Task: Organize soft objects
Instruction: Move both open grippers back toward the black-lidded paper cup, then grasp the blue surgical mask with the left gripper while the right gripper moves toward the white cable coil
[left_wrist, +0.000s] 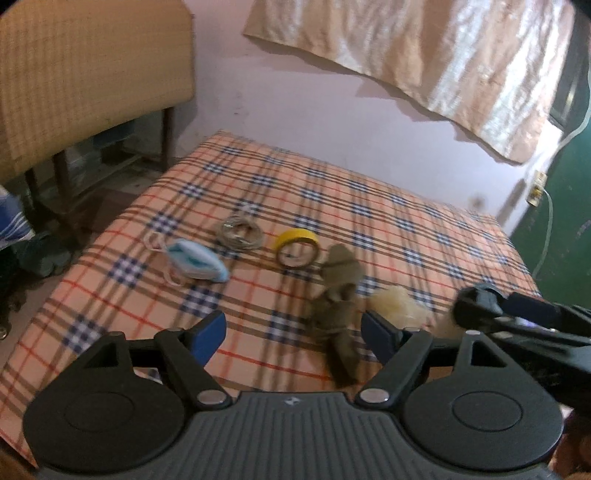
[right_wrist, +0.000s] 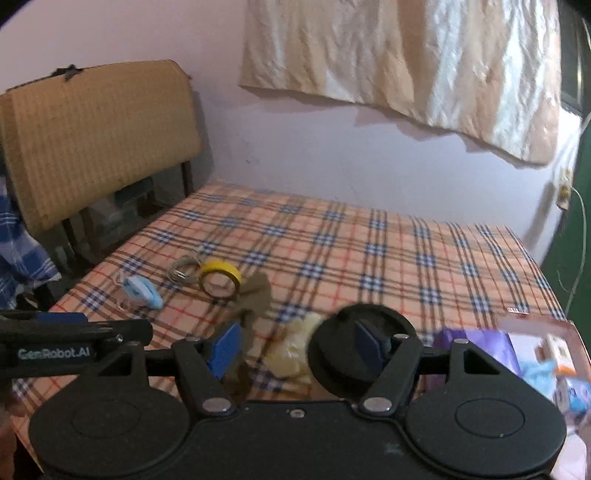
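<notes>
On the plaid cloth-covered bed (left_wrist: 369, 206) lie a blue face mask (left_wrist: 195, 262), an olive-brown cloth (left_wrist: 338, 306) and a cream fluffy wad (left_wrist: 397, 304). My left gripper (left_wrist: 293, 332) hovers over the near part of the bed, open, with the olive cloth lying below and between its blue pads without touching them. My right gripper (right_wrist: 297, 347) is open too, above the cream wad (right_wrist: 291, 350) and beside the olive cloth (right_wrist: 255, 295). Each gripper shows at the edge of the other's view: the right gripper (left_wrist: 524, 317) and the left gripper (right_wrist: 92, 328).
A yellow tape roll (left_wrist: 297, 249) and a wire coil (left_wrist: 240, 234) lie behind the mask. A black round object (right_wrist: 343, 332) sits behind my right finger. A box (right_wrist: 543, 354) with mixed items stands at the right. A padded chair (left_wrist: 85, 74) stands left of the bed.
</notes>
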